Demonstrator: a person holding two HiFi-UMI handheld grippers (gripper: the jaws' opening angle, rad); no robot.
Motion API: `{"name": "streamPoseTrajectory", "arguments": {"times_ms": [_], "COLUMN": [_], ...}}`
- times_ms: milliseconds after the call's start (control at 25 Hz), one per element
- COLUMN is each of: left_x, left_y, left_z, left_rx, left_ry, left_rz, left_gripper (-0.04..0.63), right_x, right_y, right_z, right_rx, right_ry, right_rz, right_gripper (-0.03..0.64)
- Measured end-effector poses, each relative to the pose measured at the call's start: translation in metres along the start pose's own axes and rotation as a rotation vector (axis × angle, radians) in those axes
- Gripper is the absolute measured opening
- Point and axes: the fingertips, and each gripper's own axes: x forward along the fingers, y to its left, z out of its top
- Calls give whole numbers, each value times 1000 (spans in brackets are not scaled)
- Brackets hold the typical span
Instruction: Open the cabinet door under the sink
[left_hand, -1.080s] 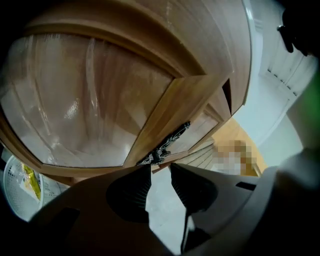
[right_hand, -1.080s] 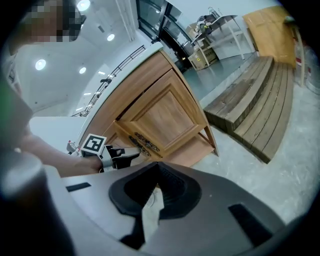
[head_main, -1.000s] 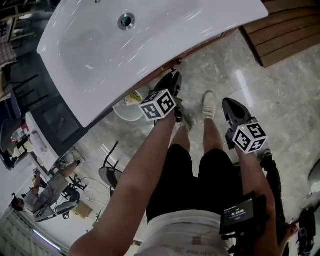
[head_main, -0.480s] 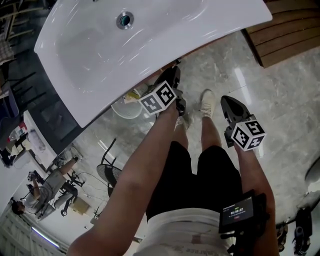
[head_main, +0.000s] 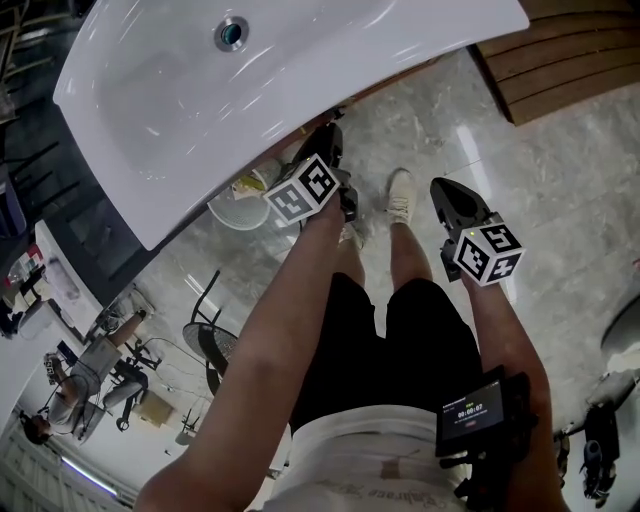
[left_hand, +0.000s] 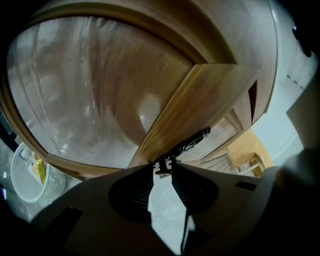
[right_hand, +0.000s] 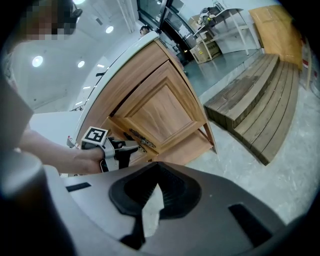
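The curved wooden cabinet (right_hand: 150, 107) stands under the white sink (head_main: 250, 90). Its door (left_hand: 195, 110) hangs slightly ajar, showing the inner edge. A dark metal handle (left_hand: 192, 142) runs along the door, also seen in the right gripper view as the handle (right_hand: 142, 140). My left gripper (left_hand: 163, 167) has just been closing, and its tips now pinch the near end of that handle. In the head view the left gripper (head_main: 328, 140) reaches under the sink rim. My right gripper (head_main: 450, 200) hovers apart on the right, shut and holding nothing.
A white mesh basket (head_main: 240, 205) with a yellow item sits on the marble floor left of the cabinet. Wooden steps (right_hand: 255, 115) lie to the right. The person's legs and shoes (head_main: 400, 195) stand between the two grippers.
The left gripper has crept a little further under the sink rim toward the door. The right gripper has kept its place.
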Motion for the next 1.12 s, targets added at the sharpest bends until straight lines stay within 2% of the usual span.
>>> {"name": "streamPoseTrajectory", "arguments": {"times_ms": [80,200,280,440,640,1120], "left_x": [-8,3,-1,7,5,-2], "left_y": [7,5,4,8,2,-6], "left_z": [-10,5,0,14,9,0], "left_rx": [7,-54,-79,-19,65,106], "left_ry": [35,-15,-25,-45,-41,-41], "left_rz": [14,12,4,-11,-3,-37], "left_gripper": [115,98,97,94,91,87], "right_x": [-4,12,3,14,10,16], "right_y": [3,-3,1,1,-2,11], "right_z": [-12,9,1,11,6,7], "right_rx": [6,-37,-31,-56,-40,9], "right_ry": [30,-4,12,5,19,16], "right_rz": [-5,23,15,29,21,62], "right_gripper": [13,12,12,13,13,12]}}
